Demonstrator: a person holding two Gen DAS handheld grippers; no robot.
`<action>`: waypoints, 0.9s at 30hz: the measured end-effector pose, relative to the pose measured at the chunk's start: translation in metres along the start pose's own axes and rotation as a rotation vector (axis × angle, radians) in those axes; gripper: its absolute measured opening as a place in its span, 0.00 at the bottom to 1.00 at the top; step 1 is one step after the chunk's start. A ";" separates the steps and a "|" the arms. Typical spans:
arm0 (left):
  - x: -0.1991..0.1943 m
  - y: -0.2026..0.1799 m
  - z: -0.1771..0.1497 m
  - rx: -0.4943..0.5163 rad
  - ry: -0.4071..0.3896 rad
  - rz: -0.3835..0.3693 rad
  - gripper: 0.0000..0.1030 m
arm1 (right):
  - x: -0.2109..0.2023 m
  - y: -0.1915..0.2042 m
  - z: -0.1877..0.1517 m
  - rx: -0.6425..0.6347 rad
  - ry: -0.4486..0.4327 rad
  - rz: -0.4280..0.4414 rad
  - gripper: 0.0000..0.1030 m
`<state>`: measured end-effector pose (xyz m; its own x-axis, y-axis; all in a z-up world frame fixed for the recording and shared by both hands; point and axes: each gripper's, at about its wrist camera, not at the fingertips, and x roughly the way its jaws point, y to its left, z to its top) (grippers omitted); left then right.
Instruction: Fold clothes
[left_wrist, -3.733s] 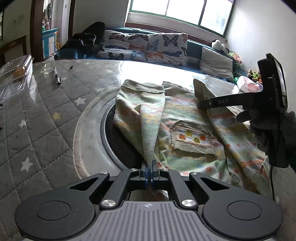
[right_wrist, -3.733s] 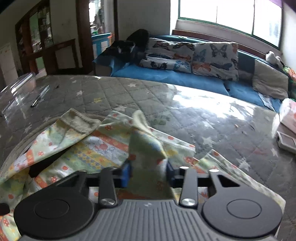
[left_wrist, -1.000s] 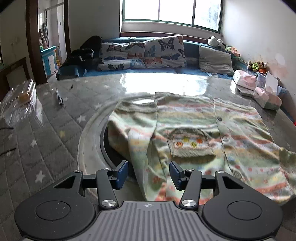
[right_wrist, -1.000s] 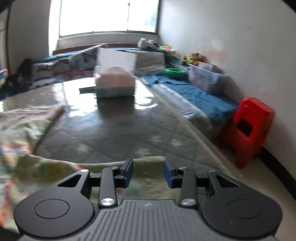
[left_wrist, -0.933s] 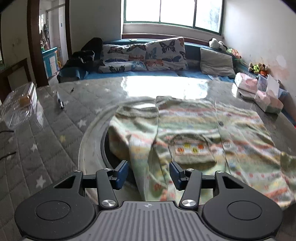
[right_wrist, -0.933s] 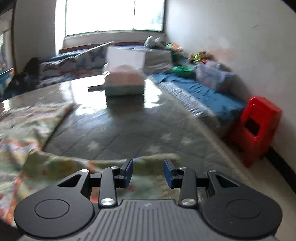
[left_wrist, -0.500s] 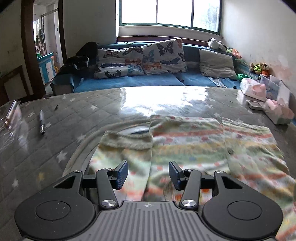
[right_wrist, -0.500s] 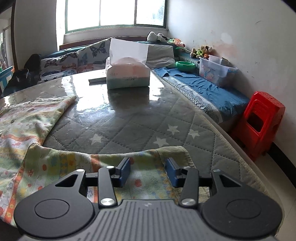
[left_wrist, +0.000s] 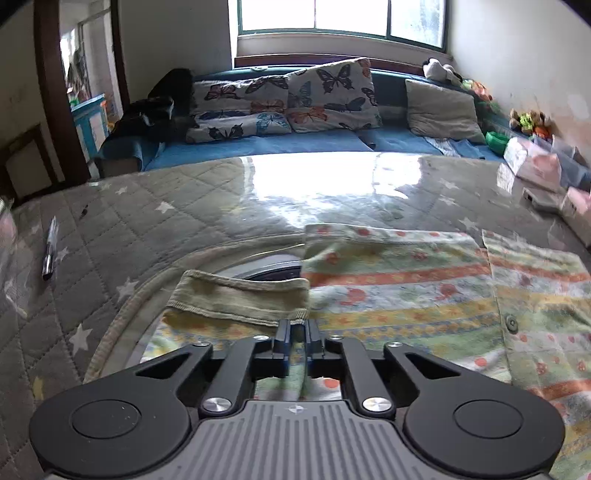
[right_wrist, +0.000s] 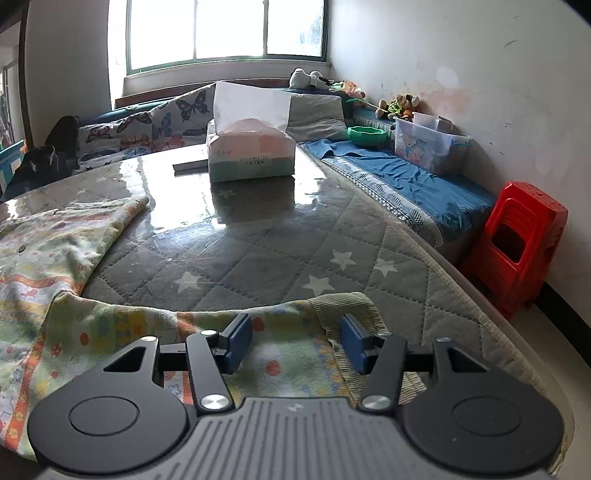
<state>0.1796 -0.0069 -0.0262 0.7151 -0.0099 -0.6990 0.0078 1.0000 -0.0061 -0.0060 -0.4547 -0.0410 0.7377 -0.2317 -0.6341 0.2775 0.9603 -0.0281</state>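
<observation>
The printed cardigan (left_wrist: 406, 295) lies spread on the quilted worktop (left_wrist: 147, 221); the left gripper (left_wrist: 295, 345) has its jaws pinched nearly together on cloth just behind the ribbed cuff (left_wrist: 240, 295) at 12 o'clock; the right gripper (right_wrist: 293, 341) stands wide apart over the other sleeve (right_wrist: 221, 332), its cuff at 1 o'clock. Judging from this, a tidy sleeve fold wants the right jaws lowered and closed on one layer only; both sleeves lifted level, laid inward without dragging the body.
</observation>
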 end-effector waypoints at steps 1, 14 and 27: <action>-0.002 0.004 0.000 -0.011 -0.006 0.006 0.02 | 0.000 0.000 0.000 0.000 0.000 -0.001 0.54; -0.090 0.110 -0.019 -0.275 -0.172 0.112 0.01 | 0.001 0.002 0.000 -0.001 -0.005 -0.006 0.55; -0.142 0.191 -0.098 -0.481 -0.139 0.269 0.00 | 0.019 0.008 0.012 -0.031 -0.017 0.023 0.56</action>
<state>0.0109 0.1859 0.0018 0.7333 0.2777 -0.6206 -0.4835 0.8548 -0.1887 0.0178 -0.4531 -0.0435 0.7540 -0.2120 -0.6217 0.2412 0.9697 -0.0382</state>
